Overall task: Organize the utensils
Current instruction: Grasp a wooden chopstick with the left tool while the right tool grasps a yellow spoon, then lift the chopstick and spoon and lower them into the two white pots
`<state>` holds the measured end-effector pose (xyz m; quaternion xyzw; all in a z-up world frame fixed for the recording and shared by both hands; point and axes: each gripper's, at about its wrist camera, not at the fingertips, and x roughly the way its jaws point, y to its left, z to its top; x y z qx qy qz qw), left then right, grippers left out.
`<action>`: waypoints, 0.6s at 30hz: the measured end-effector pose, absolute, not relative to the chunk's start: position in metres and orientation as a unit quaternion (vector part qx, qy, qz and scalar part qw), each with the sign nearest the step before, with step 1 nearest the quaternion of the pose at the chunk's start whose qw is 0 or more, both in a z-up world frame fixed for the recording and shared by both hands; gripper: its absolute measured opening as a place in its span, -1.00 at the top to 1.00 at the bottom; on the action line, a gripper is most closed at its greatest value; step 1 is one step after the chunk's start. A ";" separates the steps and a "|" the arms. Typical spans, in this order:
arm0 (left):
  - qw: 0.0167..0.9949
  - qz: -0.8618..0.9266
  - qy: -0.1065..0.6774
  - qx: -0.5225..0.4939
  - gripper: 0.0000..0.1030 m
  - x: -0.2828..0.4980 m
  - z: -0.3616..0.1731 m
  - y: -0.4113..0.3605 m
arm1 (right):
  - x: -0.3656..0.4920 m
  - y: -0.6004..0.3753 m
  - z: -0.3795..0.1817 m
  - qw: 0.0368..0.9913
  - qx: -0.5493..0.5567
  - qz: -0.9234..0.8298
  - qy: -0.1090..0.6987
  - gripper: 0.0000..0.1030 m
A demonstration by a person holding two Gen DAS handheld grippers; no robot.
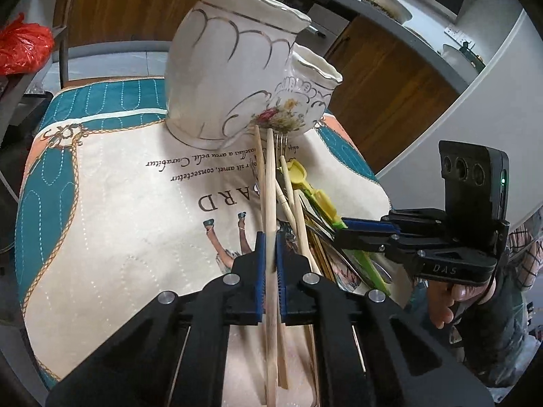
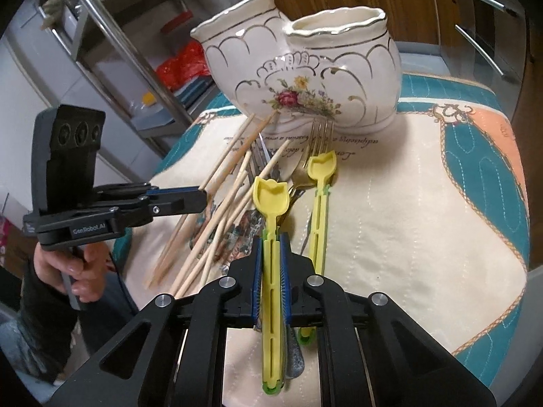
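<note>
Left tongs (image 1: pixel 270 237) pinch a chopstick (image 1: pixel 270 183); right tongs (image 2: pixel 271 254) apparently clamp a yellow spoon (image 2: pixel 271 200).

A quilted cloth (image 2: pixel 424 224) in cream, teal and peach, printed with script lettering, covers the table. Behind the table stand dark wooden cabinets (image 1: pixel 383 78) under a grey countertop (image 1: pixel 383 17). Left of the table rises a metal shelf rack (image 2: pixel 135 68) holding red plastic bags (image 2: pixel 183 64).

Soft even light, fisheye-warped edges
</note>
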<state>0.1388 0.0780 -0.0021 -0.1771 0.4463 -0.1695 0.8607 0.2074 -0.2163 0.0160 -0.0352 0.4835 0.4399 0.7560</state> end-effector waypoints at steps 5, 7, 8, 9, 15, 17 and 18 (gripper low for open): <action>0.862 -0.165 0.450 -0.166 0.89 0.140 -0.004 0.076 | 0.208 -0.215 0.021 0.759 -0.032 0.443 0.477 0.79; 0.864 -0.164 0.444 -0.169 0.89 0.138 -0.001 0.077 | 0.210 -0.215 0.024 0.762 -0.025 0.445 0.470 0.79; 0.867 -0.164 0.439 -0.171 0.89 0.136 0.002 0.078 | 0.210 -0.214 0.025 0.763 -0.023 0.446 0.468 0.79; 0.868 -0.164 0.436 -0.171 0.89 0.135 0.003 0.079 | 0.210 -0.216 0.029 0.765 -0.019 0.448 0.463 0.79; 0.888 -0.163 0.393 -0.175 0.89 0.119 0.029 0.088 | 0.210 -0.228 0.048 0.781 -0.005 0.458 0.424 0.79; 0.896 -0.160 0.375 -0.176 0.89 0.114 0.038 0.091 | 0.211 -0.227 0.051 0.786 0.002 0.458 0.414 0.79; 0.899 -0.160 0.366 -0.178 0.89 0.112 0.042 0.091 | 0.213 -0.228 0.054 0.789 0.008 0.459 0.408 0.79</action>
